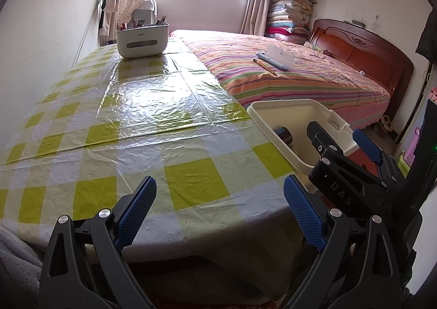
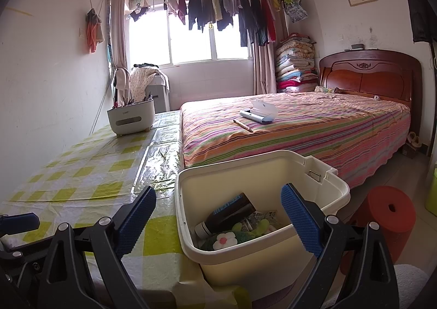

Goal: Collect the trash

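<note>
Both claws, left claw (image 1: 220, 212) and right claw (image 2: 218, 220), gape empty; bin (image 2: 322, 176) contents partly hidden.

Two wrist fisheye views, both facing down the room toward the window (image 2: 191, 36).

The left wrist view sits low at the near edge of the checked table (image 1: 109, 123), looking along it; the right wrist view sits higher, just above the cream bin (image 2: 338, 194) at the table's right side. Both share table, bin (image 1: 255, 112), white caddy (image 1: 142, 38) and striped bed (image 1: 300, 82).
</note>
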The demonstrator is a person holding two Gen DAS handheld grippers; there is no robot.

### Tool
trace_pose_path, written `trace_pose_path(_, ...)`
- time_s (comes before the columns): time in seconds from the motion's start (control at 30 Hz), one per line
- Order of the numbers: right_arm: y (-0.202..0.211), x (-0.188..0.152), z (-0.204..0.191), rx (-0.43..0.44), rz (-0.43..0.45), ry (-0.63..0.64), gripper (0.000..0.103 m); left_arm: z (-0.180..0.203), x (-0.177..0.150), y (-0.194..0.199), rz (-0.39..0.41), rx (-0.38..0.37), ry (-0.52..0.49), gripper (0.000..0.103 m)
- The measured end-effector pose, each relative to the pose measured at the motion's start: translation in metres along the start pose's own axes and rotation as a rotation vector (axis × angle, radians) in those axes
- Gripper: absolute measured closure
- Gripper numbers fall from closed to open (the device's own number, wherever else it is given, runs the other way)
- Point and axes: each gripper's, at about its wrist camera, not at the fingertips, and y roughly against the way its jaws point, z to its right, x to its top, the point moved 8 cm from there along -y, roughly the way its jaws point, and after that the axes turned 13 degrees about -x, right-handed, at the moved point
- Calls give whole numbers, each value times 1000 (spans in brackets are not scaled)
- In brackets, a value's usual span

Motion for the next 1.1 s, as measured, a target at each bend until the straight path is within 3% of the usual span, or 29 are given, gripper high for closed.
trace_pose_path(1.1, -3, -2, -4, 3, -12, 15, 13, 2, -8, -7, -40, -9, 4, 10)
